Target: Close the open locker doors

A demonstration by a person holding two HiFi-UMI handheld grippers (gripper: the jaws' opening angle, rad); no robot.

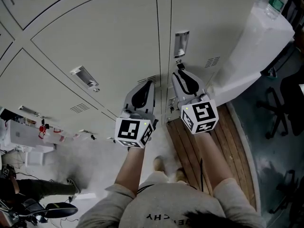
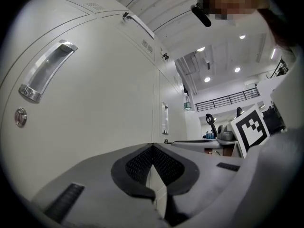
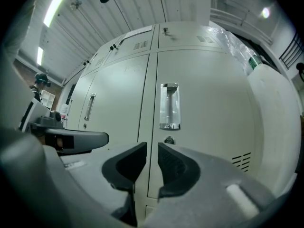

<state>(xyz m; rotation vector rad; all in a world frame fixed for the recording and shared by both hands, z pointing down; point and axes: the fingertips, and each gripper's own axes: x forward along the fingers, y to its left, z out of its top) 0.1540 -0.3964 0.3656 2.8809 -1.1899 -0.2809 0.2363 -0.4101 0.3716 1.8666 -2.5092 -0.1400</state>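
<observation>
While both tools hovered at the grey lockers (image 1: 109, 37) mid-frame in the head view, the left gripper (image 2: 153, 147) had its fingers pressed together on nothing & the right gripper (image 3: 152, 146) had its fingers a slit apart, also empty, w/ a locker door (image 3: 209, 118) & its recessed handle (image 3: 169, 106) close ahead at frame centre. Every locker door in view looked about flush; couldn't tell if one stood ajar. Prob thin sheet steel: stiff, light on its hinges, paint slick, so I'd push flat on the face near the handle edge rather than pinch, & gently, as it may bounce back.
</observation>
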